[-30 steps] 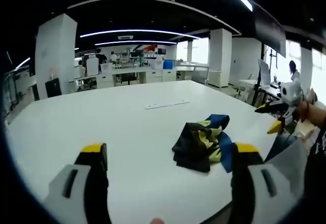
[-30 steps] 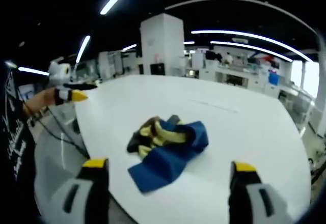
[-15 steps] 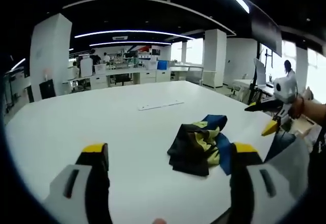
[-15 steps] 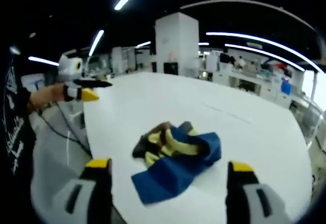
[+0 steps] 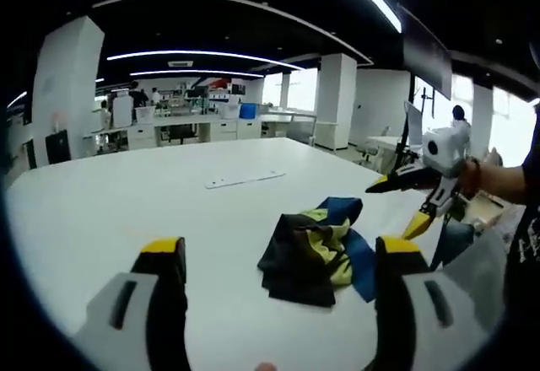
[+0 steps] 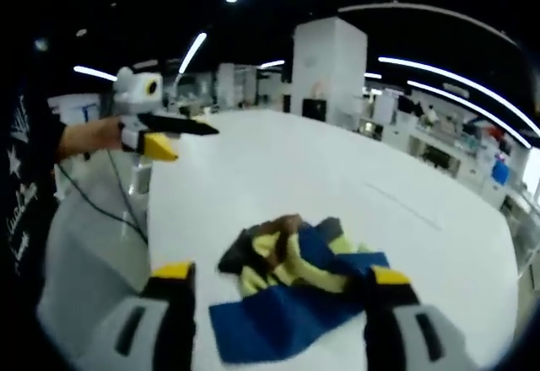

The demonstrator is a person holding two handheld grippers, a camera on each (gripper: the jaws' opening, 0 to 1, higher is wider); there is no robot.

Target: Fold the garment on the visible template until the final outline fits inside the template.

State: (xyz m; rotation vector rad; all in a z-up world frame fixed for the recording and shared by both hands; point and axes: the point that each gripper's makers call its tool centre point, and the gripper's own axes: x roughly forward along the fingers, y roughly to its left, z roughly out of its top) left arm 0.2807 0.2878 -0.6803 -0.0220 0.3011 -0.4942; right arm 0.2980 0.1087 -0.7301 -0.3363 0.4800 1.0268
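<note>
the garment (image 5: 316, 244) lies crumpled in a heap on the table (image 5: 126, 202), black, yellow and blue; the step in hand looks like the approach, before any spreading or folding; neither gripper touches cloth

left gripper (image 5: 278, 257): its fingers (image 5: 164, 257) stand wide apart with nothing between them but table and cloth further on; the heap lies ahead of the tips, nearer the right finger than the left, its blue edge running down beside that right finger; right gripper (image 6: 278, 282): fingers (image 6: 173, 274) likewise well apart and empty; the heap sits ahead and between them, a flat blue flap reaching back toward the gap, near the table's edge

in the left gripper view the right gripper shows beyond the heap to the right, jaws spread; in the right gripper view the left gripper shows off to the left above the table's edge, jaws spread too

long axis: hard to call in a heap; in the right gripper view the mass runs roughly across the gap from left finger to right finger, dark bunched end by the left finger, blue flap toward the right and back; which end is collar or hem i cannot tell

a thin strip (image 5: 245, 180) lies far ahead of the left fingers, perhaps a template mark, uncertain

next move, as i judge it: bring each gripper down on a separate edge of the heap, close on a single layer, and draw the cloth out flat; grabbing several layers at once would keep it bunched
</note>
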